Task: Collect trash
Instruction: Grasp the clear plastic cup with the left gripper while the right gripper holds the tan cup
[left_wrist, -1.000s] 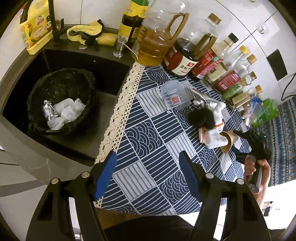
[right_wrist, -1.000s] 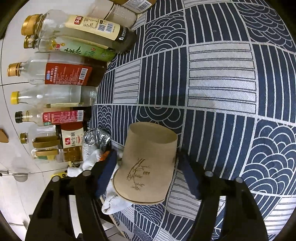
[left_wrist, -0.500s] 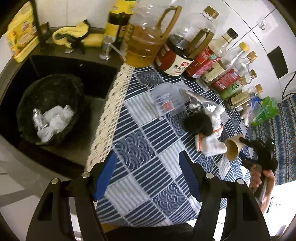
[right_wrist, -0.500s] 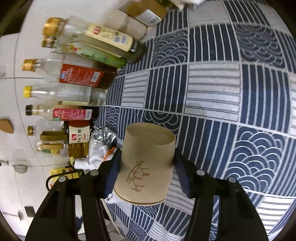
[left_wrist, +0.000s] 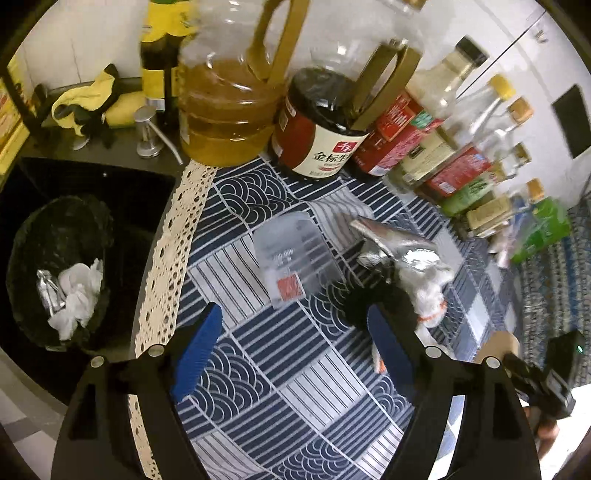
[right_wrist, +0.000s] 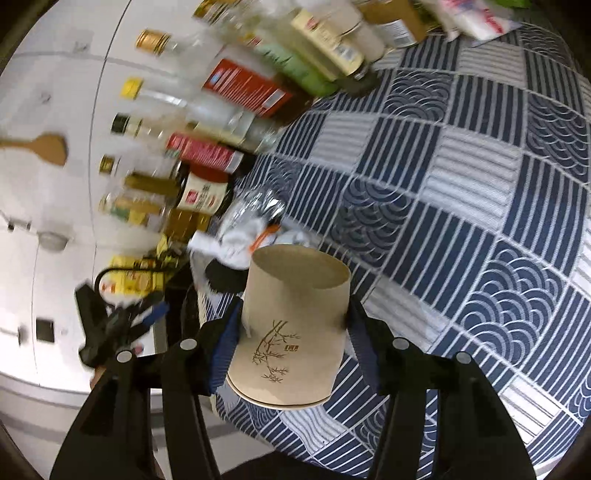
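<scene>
Binned: tissues, foil in black bin (left_wrist: 55, 258). Right gripper (right_wrist: 291, 321): jaws clamped on paper cup (right_wrist: 291, 332). Left gripper (left_wrist: 291, 347): jaws just widening, empty. Remaining on desk (left_wrist: 258, 387): plastic cup (left_wrist: 291, 254), foil wad (left_wrist: 399, 251).

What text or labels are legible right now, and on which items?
"金标生": cream label of the dark sauce jug, cut off at the label's lower edge.
"400": faint mark on the clear plastic cup, seen mirrored; the rest is unreadable.
Small stamp beside the bamboo drawing on the paper cup: too small to read.
Labels on the row of bottles: blurred.
</scene>
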